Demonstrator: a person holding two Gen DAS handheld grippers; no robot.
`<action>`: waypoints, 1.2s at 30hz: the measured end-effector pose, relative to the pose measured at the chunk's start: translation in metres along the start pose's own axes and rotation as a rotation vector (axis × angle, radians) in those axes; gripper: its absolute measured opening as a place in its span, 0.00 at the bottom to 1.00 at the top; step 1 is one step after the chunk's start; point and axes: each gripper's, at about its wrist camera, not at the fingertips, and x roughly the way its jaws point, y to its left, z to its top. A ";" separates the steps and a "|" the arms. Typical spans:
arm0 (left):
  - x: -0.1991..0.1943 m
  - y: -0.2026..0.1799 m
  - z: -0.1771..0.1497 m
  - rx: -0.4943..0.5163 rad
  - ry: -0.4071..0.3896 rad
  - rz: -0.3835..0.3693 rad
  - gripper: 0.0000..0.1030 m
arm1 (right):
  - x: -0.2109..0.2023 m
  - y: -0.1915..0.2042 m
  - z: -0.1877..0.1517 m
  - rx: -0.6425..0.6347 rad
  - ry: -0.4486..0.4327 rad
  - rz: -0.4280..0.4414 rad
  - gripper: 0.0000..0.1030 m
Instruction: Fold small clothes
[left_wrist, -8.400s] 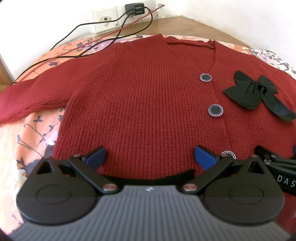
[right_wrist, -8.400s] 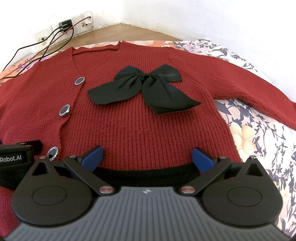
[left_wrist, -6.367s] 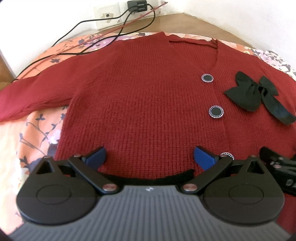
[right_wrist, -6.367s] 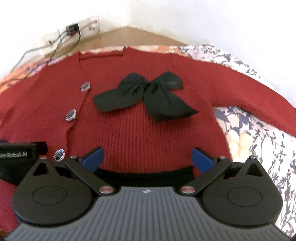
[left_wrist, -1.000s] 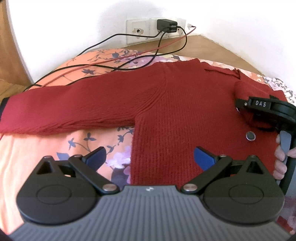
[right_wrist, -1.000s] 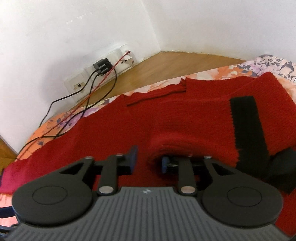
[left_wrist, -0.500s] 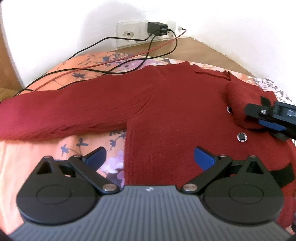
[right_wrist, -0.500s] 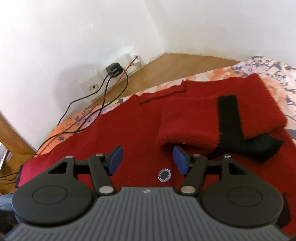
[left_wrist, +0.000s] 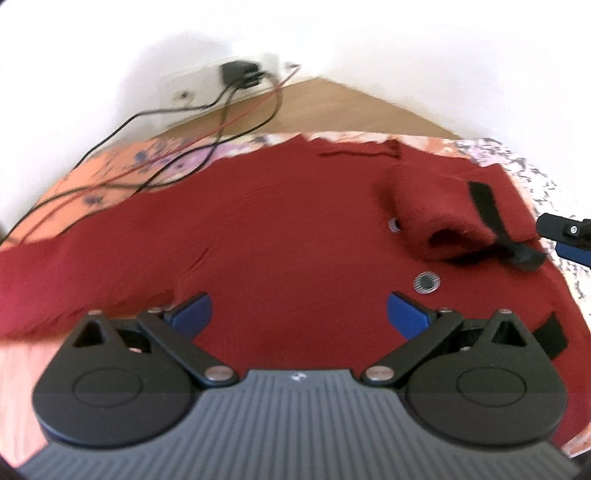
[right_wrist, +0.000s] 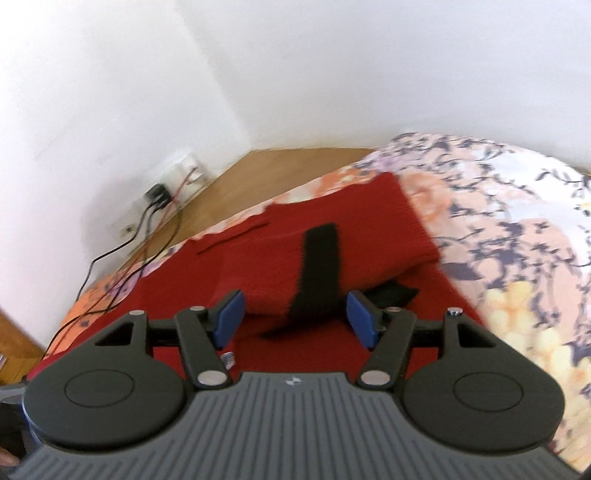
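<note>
Both your tongs gape wide, grasping nothing: left tongs (left_wrist: 298, 308) over the red cardigan (left_wrist: 280, 236) spread on the bed (right_wrist: 517, 229), right tongs (right_wrist: 292, 316) apparently just short of its folded-over sleeve (right_wrist: 321, 254).

The cardigan (left_wrist: 280, 236) lies spread on the bedcover (right_wrist: 517, 229) ahead of both tongs. Its folded-over sleeve (left_wrist: 436, 210) rests on the body, forward and right of the left gripper (left_wrist: 298, 314) and straight ahead of the right gripper (right_wrist: 293, 319). The wall socket (left_wrist: 207, 83) and cables (left_wrist: 155, 162) lie beyond, to the left.
</note>
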 end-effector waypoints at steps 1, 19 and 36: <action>0.001 -0.006 0.003 0.012 -0.005 -0.005 1.00 | -0.001 -0.007 0.003 0.011 0.003 -0.009 0.67; 0.054 -0.105 0.028 0.262 -0.006 0.044 1.00 | 0.021 -0.065 0.028 0.057 0.050 -0.017 0.67; 0.083 -0.155 0.024 0.506 -0.142 0.048 0.85 | 0.044 -0.081 0.031 0.074 0.098 0.002 0.67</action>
